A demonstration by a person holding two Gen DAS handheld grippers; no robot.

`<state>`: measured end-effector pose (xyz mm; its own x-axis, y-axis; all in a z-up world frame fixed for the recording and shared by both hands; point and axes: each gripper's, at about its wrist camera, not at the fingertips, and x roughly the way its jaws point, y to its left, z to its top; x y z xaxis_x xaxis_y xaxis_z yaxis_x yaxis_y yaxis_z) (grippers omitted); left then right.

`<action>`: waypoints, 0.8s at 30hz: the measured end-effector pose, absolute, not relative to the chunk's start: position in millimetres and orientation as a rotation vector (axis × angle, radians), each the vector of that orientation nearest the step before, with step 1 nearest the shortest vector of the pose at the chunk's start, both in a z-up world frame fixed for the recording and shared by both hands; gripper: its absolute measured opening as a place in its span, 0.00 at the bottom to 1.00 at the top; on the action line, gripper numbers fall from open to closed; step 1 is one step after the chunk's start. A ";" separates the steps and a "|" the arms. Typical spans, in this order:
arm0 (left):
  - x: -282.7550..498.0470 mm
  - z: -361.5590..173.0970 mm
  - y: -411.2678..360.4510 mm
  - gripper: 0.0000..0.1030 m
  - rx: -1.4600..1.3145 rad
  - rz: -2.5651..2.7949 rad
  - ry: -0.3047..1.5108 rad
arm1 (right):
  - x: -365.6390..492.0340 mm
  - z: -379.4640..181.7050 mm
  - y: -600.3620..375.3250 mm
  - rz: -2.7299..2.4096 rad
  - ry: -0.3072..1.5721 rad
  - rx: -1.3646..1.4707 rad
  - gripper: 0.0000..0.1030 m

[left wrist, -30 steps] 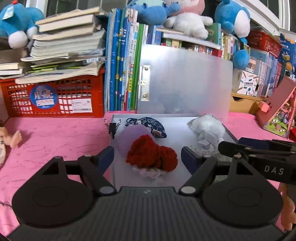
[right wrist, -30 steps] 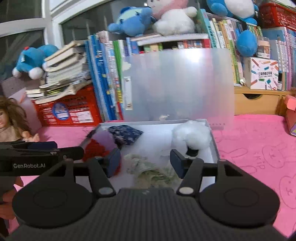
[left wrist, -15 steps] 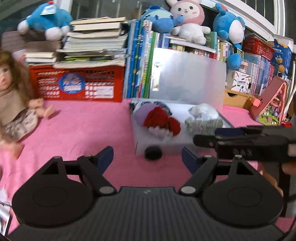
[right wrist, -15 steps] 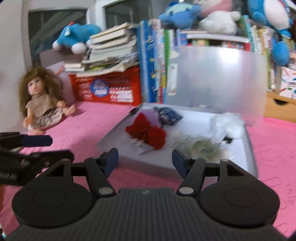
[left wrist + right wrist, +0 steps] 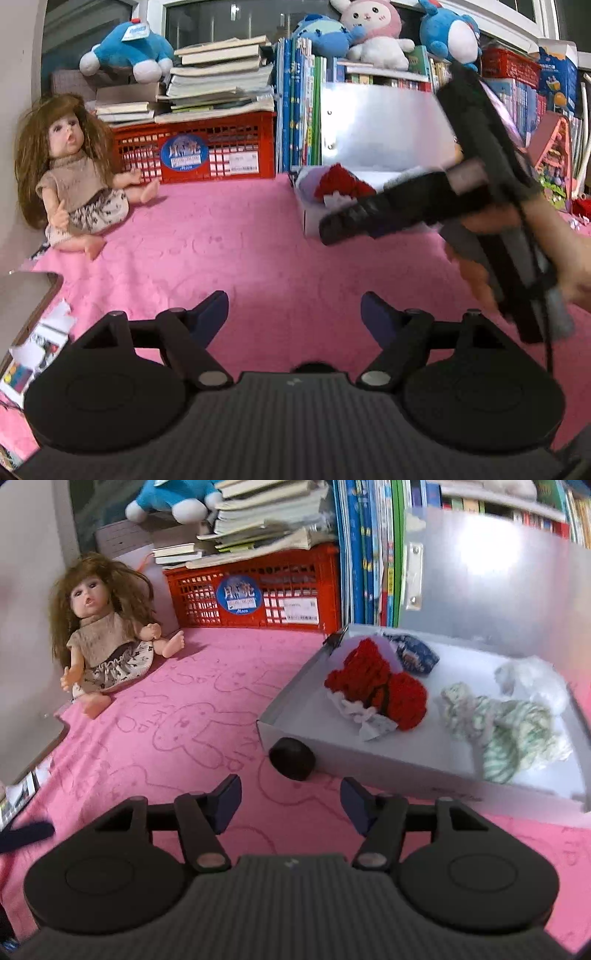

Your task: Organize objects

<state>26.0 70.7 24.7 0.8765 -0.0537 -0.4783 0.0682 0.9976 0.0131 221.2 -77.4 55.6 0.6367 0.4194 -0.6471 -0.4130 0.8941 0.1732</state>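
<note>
Pink tablecloth (image 5: 192,731) with outline drawings, bearing all items; positions are given relative to the white box (image 5: 369,753). Behind the box: a row of upright books (image 5: 364,554) and a red crate (image 5: 258,590) stacked with more books. Well to the box's left: a doll (image 5: 103,635) seated against the wall. Inside the box: a red knitted piece (image 5: 380,683), a green-and-white knitted piece (image 5: 506,727), a white tuft (image 5: 535,679) and a dark blue pouch (image 5: 413,651). Touching the box's near wall: a small black round object (image 5: 291,757). Left gripper (image 5: 294,315) and right gripper (image 5: 290,803): jaws wide apart and closing, nothing between them, both above bare cloth.
</note>
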 end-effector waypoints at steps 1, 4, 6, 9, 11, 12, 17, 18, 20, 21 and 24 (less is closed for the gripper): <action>24.2 21.5 69.7 0.76 0.035 -0.062 0.502 | 223.5 54.5 -75.5 0.469 0.751 0.023 0.69; 20.4 13.1 68.4 0.66 0.051 -0.044 0.506 | 229.8 52.0 -69.3 0.459 0.777 0.040 0.65; 20.2 8.7 69.6 0.62 0.047 -0.041 0.518 | 232.4 51.7 -64.8 0.436 0.782 0.029 0.57; 18.7 3.5 74.0 0.61 0.025 -0.043 0.536 | 238.5 50.9 -60.9 0.418 0.794 0.039 0.48; 16.2 1.3 76.0 0.61 0.014 -0.052 0.538 | 242.7 50.8 -61.3 0.407 0.799 0.064 0.46; 15.2 0.9 76.2 0.61 0.014 -0.055 0.534 | 244.8 50.6 -61.3 0.402 0.802 0.079 0.44; 11.5 -0.1 70.9 0.58 0.050 -0.062 0.513 | 248.6 50.1 -67.7 0.367 0.814 0.155 0.35; 10.8 -1.0 70.3 0.56 0.049 -0.064 0.509 | 248.2 50.0 -69.7 0.363 0.812 0.169 0.35; 9.0 -2.7 68.9 0.45 0.034 -0.069 0.507 | 246.6 50.1 -73.9 0.358 0.806 0.184 0.35; 8.7 -3.0 68.9 0.43 0.023 -0.073 0.506 | 245.3 50.4 -76.5 0.359 0.805 0.187 0.35; 10.4 -2.4 67.8 0.35 0.012 -0.085 0.510 | 236.9 53.3 -86.7 0.375 0.809 0.180 0.35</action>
<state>10.4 67.8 -2.4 0.8692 -0.0784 -0.4882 0.0845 0.9964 -0.0095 236.9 -86.7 53.3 0.6295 0.3930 -0.6703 -0.2570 0.9194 0.2977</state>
